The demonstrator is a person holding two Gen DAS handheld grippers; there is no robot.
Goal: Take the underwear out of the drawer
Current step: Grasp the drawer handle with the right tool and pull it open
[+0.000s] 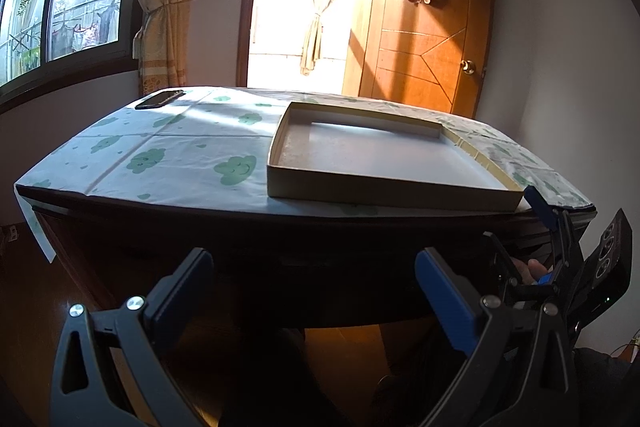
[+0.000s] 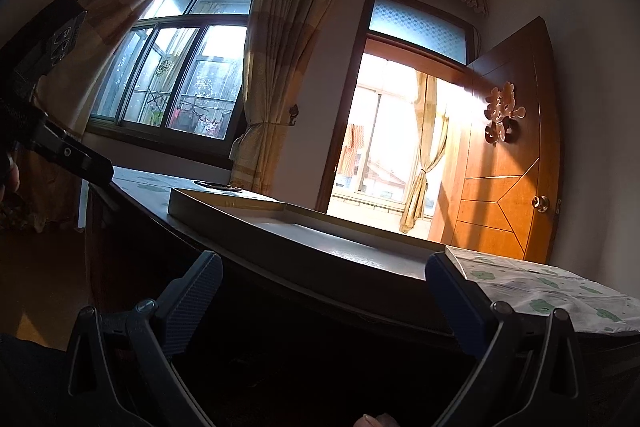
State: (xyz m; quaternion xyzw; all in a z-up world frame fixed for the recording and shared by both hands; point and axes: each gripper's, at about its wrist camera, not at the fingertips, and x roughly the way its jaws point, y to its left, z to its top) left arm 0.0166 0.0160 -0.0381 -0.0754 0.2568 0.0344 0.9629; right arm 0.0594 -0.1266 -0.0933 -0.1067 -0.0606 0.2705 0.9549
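Observation:
A dark wooden table (image 1: 248, 267) stands in front of me; its front face, where a drawer would be, is in deep shadow and no drawer outline or underwear shows. My left gripper (image 1: 314, 291) is open and empty, held just before the table's front. My right gripper (image 2: 324, 291) is open and empty, low at the table's right front corner; it also shows at the right edge of the left wrist view (image 1: 556, 239). An empty shallow cardboard box (image 1: 384, 195) sits on the tabletop's right half and also shows in the right wrist view (image 2: 280, 223).
A cloud-patterned cloth (image 1: 180, 151) covers the tabletop. A black phone (image 1: 159, 99) lies at its far left corner. Behind are a window (image 1: 60, 7), curtains (image 1: 160, 7) and an open wooden door (image 1: 428, 27). Wooden floor (image 1: 36, 287) lies left of the table.

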